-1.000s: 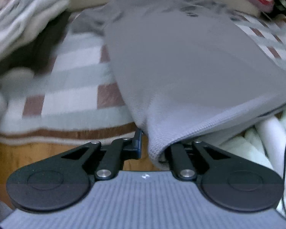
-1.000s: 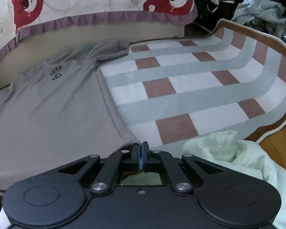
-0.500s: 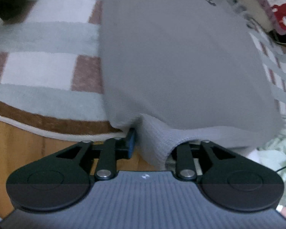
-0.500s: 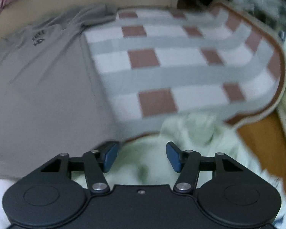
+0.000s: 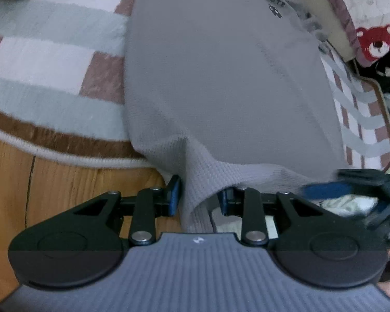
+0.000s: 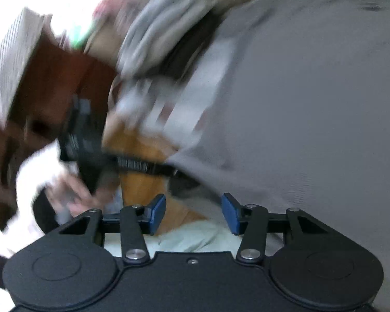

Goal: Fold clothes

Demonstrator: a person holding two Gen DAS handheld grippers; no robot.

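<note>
A checked rug [image 5: 52, 59] in white, grey and brown squares lies on a wooden floor [image 5: 65, 182], with a bear-print bedcover [image 5: 371, 39] hanging at the rug's far right corner. The grey T-shirt [image 5: 228, 78] is spread front up along the rug, its hem reaching over the rug's near edge onto the bare boards. The left gripper [image 5: 199, 199] has its 2 pads part-way apart, with a ridge of hem cloth standing between them; whether they press on it I cannot tell. The right gripper [image 6: 193, 212] is spread wide with nothing in it, beside the shirt's near edge; its view is badly smeared. For a clean fold, both claws should probably pinch the hem at matching corners, then lift evenly so the cloth stays taut and square.
</note>
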